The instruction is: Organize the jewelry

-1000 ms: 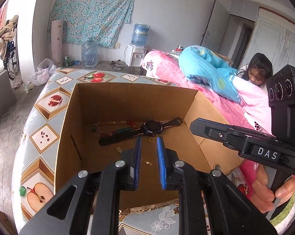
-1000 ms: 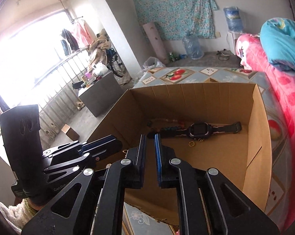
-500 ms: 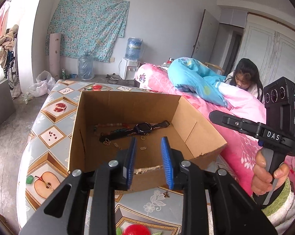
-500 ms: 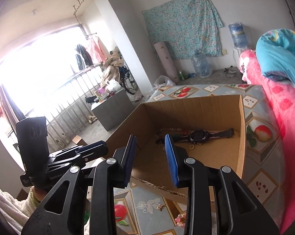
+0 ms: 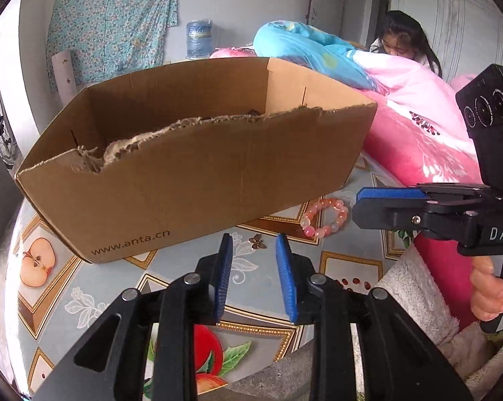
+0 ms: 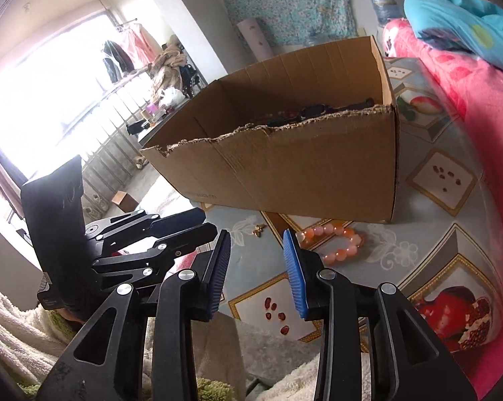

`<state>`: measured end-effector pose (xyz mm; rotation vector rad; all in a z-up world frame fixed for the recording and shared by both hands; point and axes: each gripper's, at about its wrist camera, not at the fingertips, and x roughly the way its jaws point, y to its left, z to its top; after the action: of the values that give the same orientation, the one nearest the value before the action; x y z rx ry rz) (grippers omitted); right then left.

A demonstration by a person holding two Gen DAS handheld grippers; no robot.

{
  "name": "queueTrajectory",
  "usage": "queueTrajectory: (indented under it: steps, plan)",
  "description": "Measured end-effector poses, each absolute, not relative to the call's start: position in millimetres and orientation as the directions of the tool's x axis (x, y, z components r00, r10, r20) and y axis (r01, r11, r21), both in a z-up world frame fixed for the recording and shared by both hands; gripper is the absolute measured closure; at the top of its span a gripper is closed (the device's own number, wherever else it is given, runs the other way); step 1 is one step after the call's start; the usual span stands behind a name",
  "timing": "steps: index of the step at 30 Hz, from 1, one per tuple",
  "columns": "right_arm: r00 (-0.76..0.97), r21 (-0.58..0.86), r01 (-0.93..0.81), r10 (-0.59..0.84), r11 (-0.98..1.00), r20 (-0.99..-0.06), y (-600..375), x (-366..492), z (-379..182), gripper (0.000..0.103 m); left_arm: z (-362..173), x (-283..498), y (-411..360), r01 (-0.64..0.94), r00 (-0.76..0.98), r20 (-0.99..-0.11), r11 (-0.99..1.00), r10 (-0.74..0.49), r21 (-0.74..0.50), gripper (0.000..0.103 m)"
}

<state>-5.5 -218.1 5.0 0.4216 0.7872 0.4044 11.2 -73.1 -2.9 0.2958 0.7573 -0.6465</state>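
One bracelet; one box

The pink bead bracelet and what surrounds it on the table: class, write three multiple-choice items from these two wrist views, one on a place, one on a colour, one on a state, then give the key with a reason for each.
1. Where does the pink bead bracelet lie?
A. inside the cardboard box
B. on the tablecloth beside the box's near corner
C. between the pads of a claw

2. What colour are the pads of the right claw?
A. blue
B. red
C. white

3. How does the left claw stand?
A. shut on the bracelet
B. shut on the small gold butterfly charm
C. open, with nothing between its pads

Key: B, the bracelet rests on the tablecloth outside the cardboard box; A, both ribbed pads are blue; C, the pads stand apart, with the butterfly charm ahead of them on the cloth.
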Motion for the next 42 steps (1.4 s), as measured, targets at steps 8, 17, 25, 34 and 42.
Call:
queueTrajectory:
  steps: [8,17,25,34,42]
  plan:
    - [0.638,0.534,-0.155,0.498,0.831,-0.588,-227.7,4.2,-7.8,0.070,-31.6,34.2,-96.7,0.632,0.525,-0.766,0.772,-0.370,0.060,0.077]
    - [0.659,0.509,-0.115,0.449,0.853,-0.604,-235.0,-3.3,-12.2,0.070,-36.6,34.6,-108.9,0.628,0.549,-0.768,0.769,-0.331,0.117,0.091]
    - [0.711,0.478,-0.052,0.368,0.877,-0.599,-258.0,-15.8,-5.0,0.070,-35.0,38.3,-100.5,0.596,0.539,-0.769,0.801,-0.343,0.061,0.103]
    - [0.738,0.445,0.010,0.294,0.895,-0.608,-271.5,-25.2,0.5,0.070,-33.1,36.8,-76.3,0.549,0.531,-0.768,0.836,-0.358,-0.010,0.103]
    - [0.737,0.434,-0.013,0.302,0.901,-0.605,-259.7,-25.2,4.6,0.070,-24.4,31.8,-60.0,0.517,0.552,-0.751,0.855,-0.364,-0.035,0.103]
